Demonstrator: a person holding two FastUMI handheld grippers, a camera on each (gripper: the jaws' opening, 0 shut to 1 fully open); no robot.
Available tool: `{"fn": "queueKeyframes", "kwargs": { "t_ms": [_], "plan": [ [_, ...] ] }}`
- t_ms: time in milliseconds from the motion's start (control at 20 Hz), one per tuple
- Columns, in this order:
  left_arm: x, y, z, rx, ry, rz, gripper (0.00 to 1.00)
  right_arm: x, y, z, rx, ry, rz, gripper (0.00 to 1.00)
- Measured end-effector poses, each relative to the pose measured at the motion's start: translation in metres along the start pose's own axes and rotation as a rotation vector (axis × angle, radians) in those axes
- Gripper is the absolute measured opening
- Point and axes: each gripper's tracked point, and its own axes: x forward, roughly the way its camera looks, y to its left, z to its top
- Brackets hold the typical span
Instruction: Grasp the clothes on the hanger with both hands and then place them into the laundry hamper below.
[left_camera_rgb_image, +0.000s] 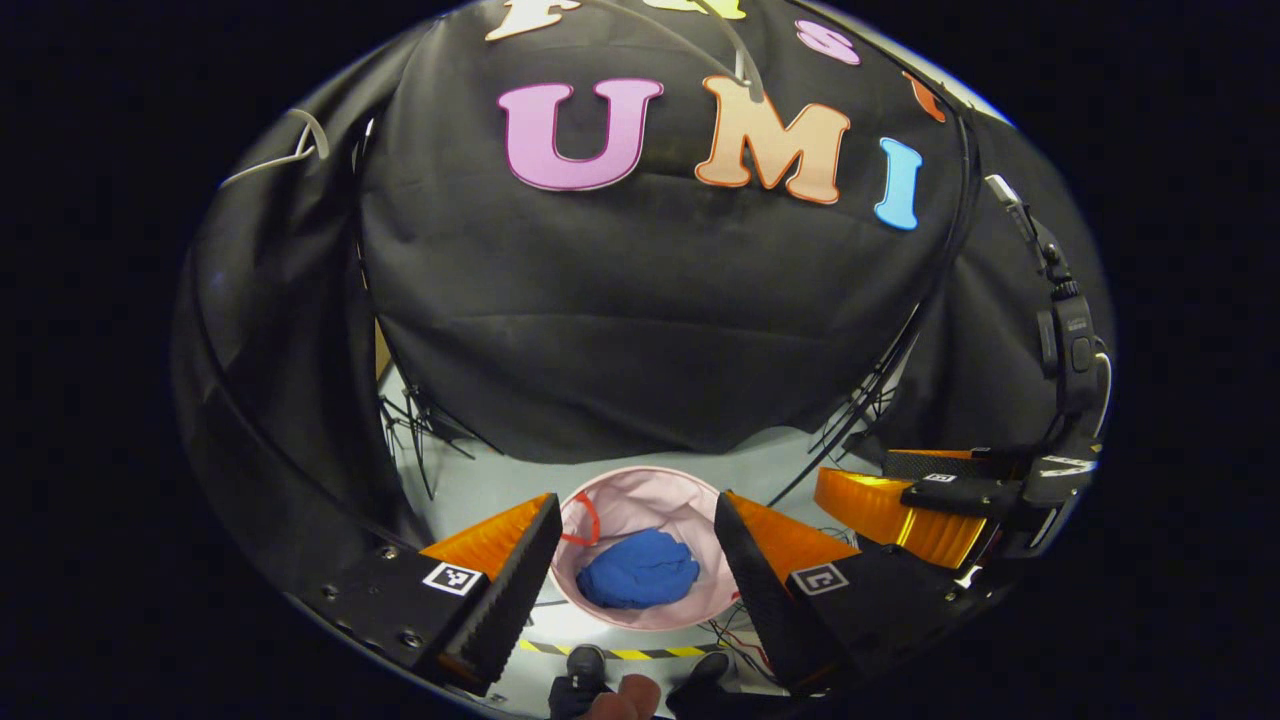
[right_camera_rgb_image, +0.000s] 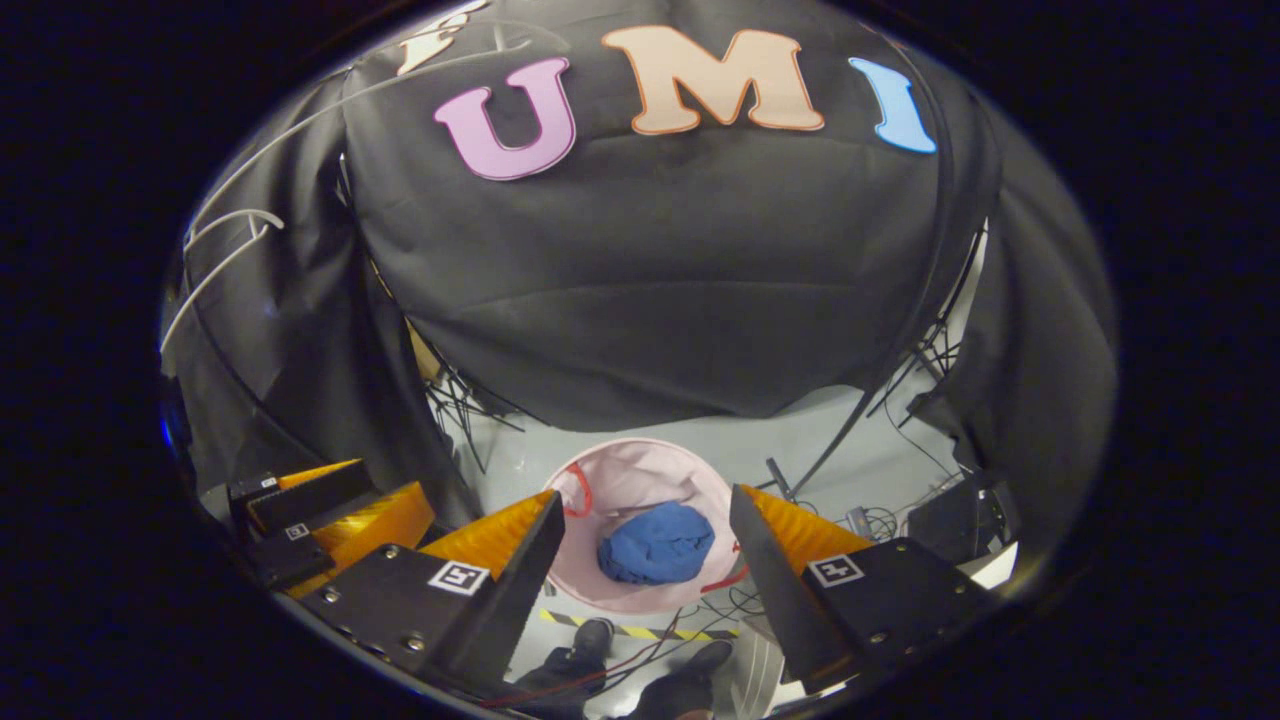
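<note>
A crumpled blue cloth garment (left_camera_rgb_image: 638, 570) lies bunched in the bottom of a round pink fabric laundry hamper (left_camera_rgb_image: 640, 500) that stands on the pale grey floor (left_camera_rgb_image: 470, 480). The bundle's long axis runs roughly across the left gripper view, and no end of it points anywhere clearly. The left gripper (left_camera_rgb_image: 637, 590) hangs above the hamper with its jaws wide and nothing between them. The right gripper (right_camera_rgb_image: 645, 585) hangs likewise, jaws wide and empty. The right gripper view adds the person's dark shoes (right_camera_rgb_image: 690, 685) beside yellow-black striped floor tape (right_camera_rgb_image: 640, 630).
</note>
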Motion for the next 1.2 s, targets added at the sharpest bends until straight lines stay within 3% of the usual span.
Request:
{"fn": "queueKeyframes", "kwargs": {
  "t_ms": [450, 550, 600, 950, 1000, 1050, 1200],
  "plan": [
    [-0.016, 0.005, 0.013, 0.029, -0.066, 0.014, 0.96, -0.018, -0.004, 0.026, 0.014, -0.064, 0.017, 1.0],
    [-0.022, 0.0, 0.028, 0.027, -0.115, 0.01, 0.97, -0.026, -0.004, 0.036, 0.028, -0.096, 0.022, 0.95],
    [-0.031, -0.002, 0.042, 0.027, -0.141, 0.008, 0.96, -0.029, -0.003, 0.04, 0.033, -0.115, 0.026, 1.0],
    [-0.072, -0.003, 0.093, 0.058, -0.281, 0.004, 0.96, -0.06, 0.0, 0.077, 0.042, -0.226, 0.036, 1.0],
    [-0.076, -0.002, 0.098, 0.067, -0.3, 0.007, 0.96, -0.065, 0.003, 0.083, 0.044, -0.25, 0.041, 0.95],
    [-0.083, -0.001, 0.106, 0.076, -0.326, 0.012, 0.96, -0.072, 0.005, 0.09, 0.038, -0.281, 0.045, 1.0],
    [-0.105, -0.005, 0.13, 0.103, -0.409, 0.013, 0.95, -0.092, 0.013, 0.112, -0.009, -0.38, 0.05, 1.0]
  ]
}}
